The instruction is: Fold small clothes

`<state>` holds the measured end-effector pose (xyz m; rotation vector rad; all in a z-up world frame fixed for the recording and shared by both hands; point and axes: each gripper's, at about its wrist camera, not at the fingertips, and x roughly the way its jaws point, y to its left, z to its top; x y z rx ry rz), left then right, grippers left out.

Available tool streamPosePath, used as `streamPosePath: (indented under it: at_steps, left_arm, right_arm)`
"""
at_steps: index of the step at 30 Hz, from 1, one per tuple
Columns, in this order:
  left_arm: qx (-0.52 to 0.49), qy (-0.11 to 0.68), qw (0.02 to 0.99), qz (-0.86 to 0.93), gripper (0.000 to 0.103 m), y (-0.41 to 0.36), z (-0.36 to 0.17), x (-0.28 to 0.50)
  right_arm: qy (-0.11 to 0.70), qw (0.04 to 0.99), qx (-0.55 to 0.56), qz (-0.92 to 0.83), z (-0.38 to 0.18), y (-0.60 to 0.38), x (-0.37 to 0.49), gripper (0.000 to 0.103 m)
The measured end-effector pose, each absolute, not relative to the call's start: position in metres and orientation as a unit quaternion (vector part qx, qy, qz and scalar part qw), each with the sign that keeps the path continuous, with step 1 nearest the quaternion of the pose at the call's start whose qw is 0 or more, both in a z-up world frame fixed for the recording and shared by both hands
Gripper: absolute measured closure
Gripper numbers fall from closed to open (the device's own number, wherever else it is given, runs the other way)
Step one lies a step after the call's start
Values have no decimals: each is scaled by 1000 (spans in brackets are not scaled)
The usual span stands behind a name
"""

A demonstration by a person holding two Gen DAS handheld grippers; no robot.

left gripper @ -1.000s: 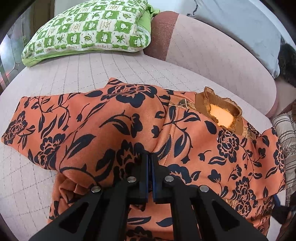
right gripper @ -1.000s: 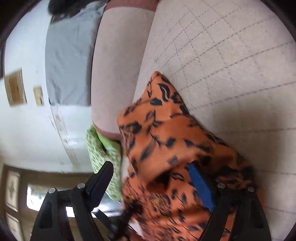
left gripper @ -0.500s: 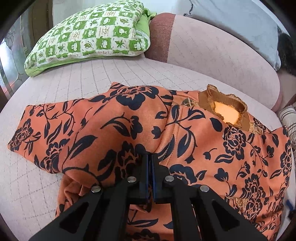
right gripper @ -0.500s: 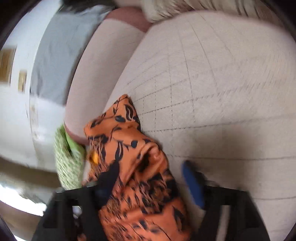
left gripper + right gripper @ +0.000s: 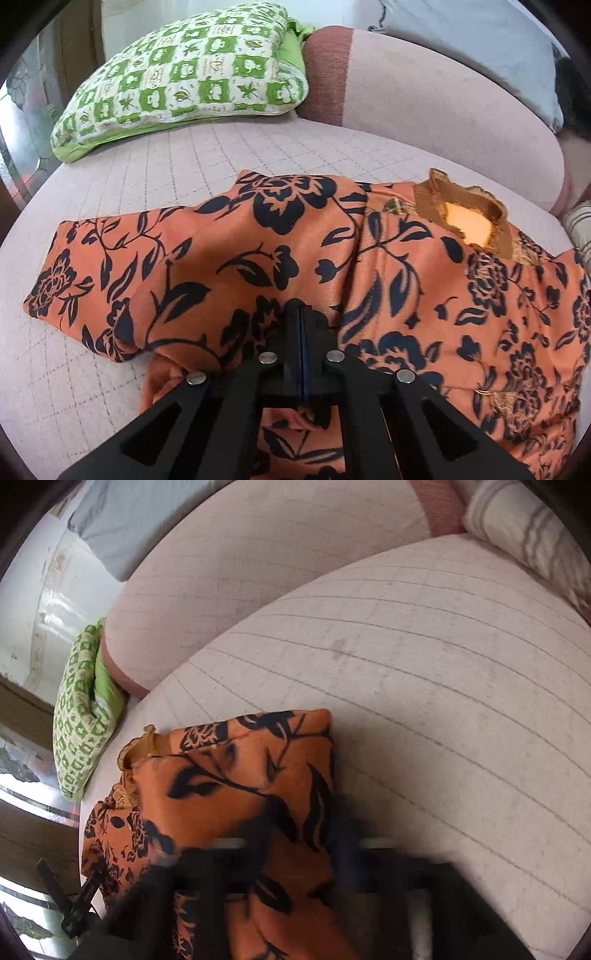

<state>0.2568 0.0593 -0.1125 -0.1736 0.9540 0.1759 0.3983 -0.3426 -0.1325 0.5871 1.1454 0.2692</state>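
A small orange top with black flowers (image 5: 369, 266) lies on the pale quilted sofa seat (image 5: 147, 177). Its brown ruffled collar (image 5: 461, 199) points to the sofa back, and one sleeve (image 5: 92, 266) stretches left. My left gripper (image 5: 301, 317) is shut on a fold of the cloth near the underarm. In the right wrist view the same top (image 5: 240, 782) shows its other sleeve. My right gripper (image 5: 299, 834) is blurred by motion, with its fingers on either side of that sleeve's cloth.
A green and white checked pillow (image 5: 184, 74) rests at the back left. The pink sofa backrest (image 5: 424, 103) runs behind the top, with a grey cushion (image 5: 480, 40) above it. A striped cushion (image 5: 535, 535) sits at the right end of the seat.
The right gripper has swung around the right sleeve and its fingers have narrowed on the cloth. The left gripper has kept its hold, and the top has spread flatter.
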Motion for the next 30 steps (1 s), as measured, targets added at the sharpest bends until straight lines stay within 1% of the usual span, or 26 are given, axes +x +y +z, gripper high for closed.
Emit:
streamPosePath:
  at_steps: [2,5,7,8,9,12,17,20,25,26,27,28,29,30]
  left_arm:
    - [-122,448,884,55,103,58,-102,253]
    - [-139,422,896,26,102,50,-86,239]
    - [-135,426,895,3,94,43,-85,238]
    - [-121,435,892,-3,88,36,-89,241]
    - [-107,451,886,0,86,32,-97,248]
    - [-118,482,868,12,86,36,-116,262]
    - [-112,472,874,20,85,40,-110,257]
    - [-110,468,877,3,74,36,-108,250]
    - [-91,460,883,-3,72,38,-107,248]
    - [-87,456,886,0,69,40,-107,247]
    - [-73,453,888,24,51,42,-109,248]
    - [-70,453,888,36,45,45,-112,250]
    - [-74,453,887,37,42,49,-115,251]
    - [-74,454,887,35,42,51,-116,253]
  right_arm:
    - [527,802,253,121,-127,-337,397,89]
    - [525,808,244,110,-128,-333,396,89]
    - [522,808,248,114,-131,-334,394,88]
    - [522,807,251,114,-132,-334,394,88]
    - [521,806,254,114,-135,-337,393,88]
    - [522,805,259,115,-139,-343,389,88]
    - [526,800,262,121,-139,-360,380,87]
    - [525,798,271,122,-140,-363,379,87]
    - [524,798,272,121,-140,-365,376,87]
    - [525,798,271,121,-140,-365,376,87]
    - [525,798,271,121,-140,-365,376,87]
    - [525,798,270,121,-139,-365,376,87]
    - [525,798,270,122,-139,-365,376,87]
    - [524,798,271,122,-139,-365,376,87]
